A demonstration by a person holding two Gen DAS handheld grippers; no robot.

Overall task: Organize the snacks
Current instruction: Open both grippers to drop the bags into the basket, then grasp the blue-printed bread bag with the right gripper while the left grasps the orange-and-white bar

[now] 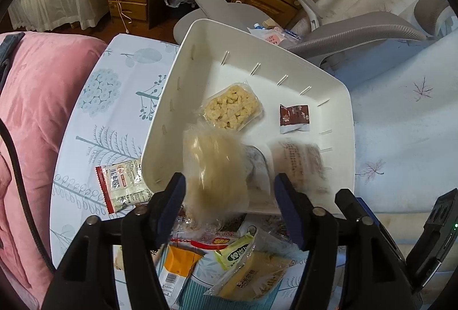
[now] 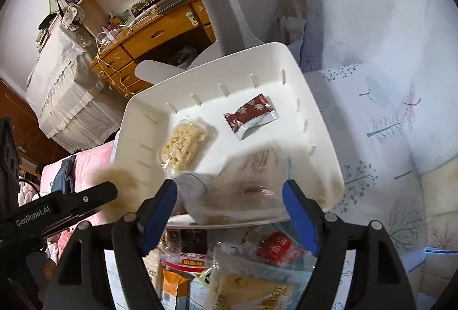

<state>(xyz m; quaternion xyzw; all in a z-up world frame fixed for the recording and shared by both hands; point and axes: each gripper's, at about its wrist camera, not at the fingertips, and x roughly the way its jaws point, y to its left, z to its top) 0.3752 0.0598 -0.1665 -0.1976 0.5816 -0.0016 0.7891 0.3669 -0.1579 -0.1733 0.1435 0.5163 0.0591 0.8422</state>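
Inside white tray [image 1: 337,98]: 2 wrapped snacks [image 1: 232,106].

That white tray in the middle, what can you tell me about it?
The white tray looks like smooth plastic, squarish with rounded corners and raised walls marked by short slots. It rests on a patterned cloth, its near edge lying over loose snack packets. Lying still inside are a clear-wrapped puffed rice bar and a small dark red sachet; two blurred packets show over its near part.
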